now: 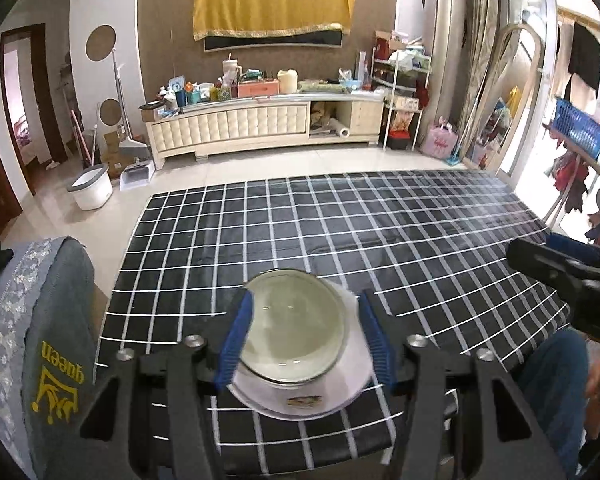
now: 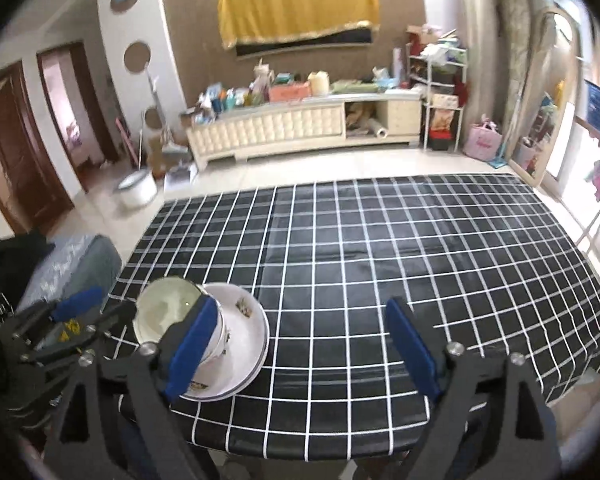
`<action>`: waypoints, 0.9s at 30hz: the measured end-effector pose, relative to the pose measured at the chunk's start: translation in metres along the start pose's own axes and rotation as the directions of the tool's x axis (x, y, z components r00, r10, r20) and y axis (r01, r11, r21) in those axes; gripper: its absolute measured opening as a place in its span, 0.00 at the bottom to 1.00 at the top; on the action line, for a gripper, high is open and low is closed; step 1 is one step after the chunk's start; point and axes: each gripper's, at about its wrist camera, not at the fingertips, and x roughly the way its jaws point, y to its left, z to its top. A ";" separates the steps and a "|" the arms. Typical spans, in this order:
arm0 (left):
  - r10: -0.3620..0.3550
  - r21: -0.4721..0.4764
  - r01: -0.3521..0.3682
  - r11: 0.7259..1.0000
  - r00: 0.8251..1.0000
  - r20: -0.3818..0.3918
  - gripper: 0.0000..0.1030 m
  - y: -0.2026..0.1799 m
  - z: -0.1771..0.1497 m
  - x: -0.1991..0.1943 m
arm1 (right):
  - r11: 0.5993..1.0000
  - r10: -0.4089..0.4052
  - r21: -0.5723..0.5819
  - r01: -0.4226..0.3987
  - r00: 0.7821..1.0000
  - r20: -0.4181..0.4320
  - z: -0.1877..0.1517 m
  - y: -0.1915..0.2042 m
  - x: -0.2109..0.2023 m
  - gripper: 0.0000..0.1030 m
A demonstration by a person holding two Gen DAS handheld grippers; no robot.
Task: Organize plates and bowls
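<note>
A white bowl [image 1: 294, 328] sits on a white plate [image 1: 300, 394] with a small printed motif, near the front left of the black checked table [image 1: 380, 232]. My left gripper [image 1: 305, 340] is open, its blue fingers on either side of the bowl; I cannot tell if they touch it. In the right wrist view the bowl [image 2: 168, 312] stands on the plate [image 2: 246, 344], with the left gripper [image 2: 96, 304] beside it at the left. My right gripper [image 2: 304, 344] is open and empty above the table, to the right of the plate; it also shows in the left wrist view [image 1: 560, 264].
A grey-covered chair back [image 1: 36, 344] stands at the table's left edge. The table's front edge [image 2: 300, 452] is close below my grippers. A white bucket [image 1: 90, 190] and a TV cabinet [image 1: 260, 124] stand on the floor beyond the table.
</note>
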 end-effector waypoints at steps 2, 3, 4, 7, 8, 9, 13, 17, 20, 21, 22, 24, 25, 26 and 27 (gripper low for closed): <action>0.001 0.004 -0.001 1.000 1.000 0.019 0.66 -0.010 -0.001 -0.008 | 0.999 -0.033 -0.022 0.033 0.999 0.028 -0.003 -0.003 -0.013 0.88; 0.008 0.014 -0.009 1.000 1.000 0.027 0.66 -0.016 -0.001 -0.012 | 0.998 -0.053 -0.029 0.054 0.998 0.045 -0.005 -0.004 -0.019 0.88; 0.019 0.028 -0.020 0.999 0.999 0.041 0.66 -0.023 -0.002 -0.017 | 0.997 -0.067 -0.033 0.069 0.996 0.058 -0.006 -0.005 -0.024 0.89; 0.027 0.060 -0.032 0.998 0.996 0.088 0.76 -0.039 -0.003 -0.034 | 0.994 -0.104 -0.029 0.108 0.989 0.108 -0.010 -0.013 -0.044 0.90; 0.029 0.063 -0.035 0.997 0.994 0.102 0.79 -0.041 -0.003 -0.038 | 0.992 -0.114 -0.031 0.118 0.986 0.122 -0.010 -0.014 -0.049 0.92; 0.026 0.068 -0.035 0.997 0.992 0.119 0.79 -0.043 -0.003 -0.044 | 0.992 -0.120 -0.035 0.125 0.983 0.137 -0.011 -0.013 -0.055 0.93; 0.022 0.094 -0.041 0.995 0.981 0.194 0.87 -0.057 -0.006 -0.073 | 0.991 -0.116 -0.053 0.126 0.979 0.169 -0.019 -0.013 -0.077 1.00; -0.001 0.079 -0.017 0.997 0.975 0.220 0.94 -0.062 -0.011 -0.093 | 0.987 -0.127 -0.074 0.145 0.970 0.208 -0.026 -0.010 -0.093 1.00; -0.011 0.066 -0.004 0.998 0.973 0.231 1.00 -0.064 -0.015 -0.106 | 0.983 -0.135 -0.090 0.161 0.960 0.244 -0.028 -0.007 -0.104 1.00; 0.000 0.067 -0.016 0.998 0.972 0.233 1.00 -0.068 -0.018 -0.110 | 0.982 -0.136 -0.092 0.163 0.959 0.250 -0.030 -0.007 -0.108 1.00; 0.008 0.068 -0.024 0.997 0.972 0.236 1.00 -0.070 -0.019 -0.114 | 0.983 -0.134 -0.091 0.162 0.957 0.256 -0.030 -0.008 -0.110 1.00; 0.026 0.064 -0.043 0.997 0.969 0.247 1.00 -0.072 -0.020 -0.118 | 0.983 -0.130 -0.089 0.158 0.957 0.259 -0.030 -0.005 -0.113 1.00; 0.030 0.058 -0.046 0.997 0.968 0.249 1.00 -0.072 -0.021 -0.121 | 0.984 -0.129 -0.089 0.157 0.958 0.257 -0.031 -0.005 -0.113 1.00; 0.029 0.056 -0.044 0.997 0.968 0.249 1.00 -0.071 -0.020 -0.121 | 0.984 -0.127 -0.089 0.154 0.959 0.254 -0.032 -0.005 -0.113 1.00; 0.029 0.051 -0.043 0.998 0.968 0.251 1.00 -0.071 -0.021 -0.122 | 0.984 -0.124 -0.090 0.151 0.960 0.252 -0.033 -0.006 -0.113 1.00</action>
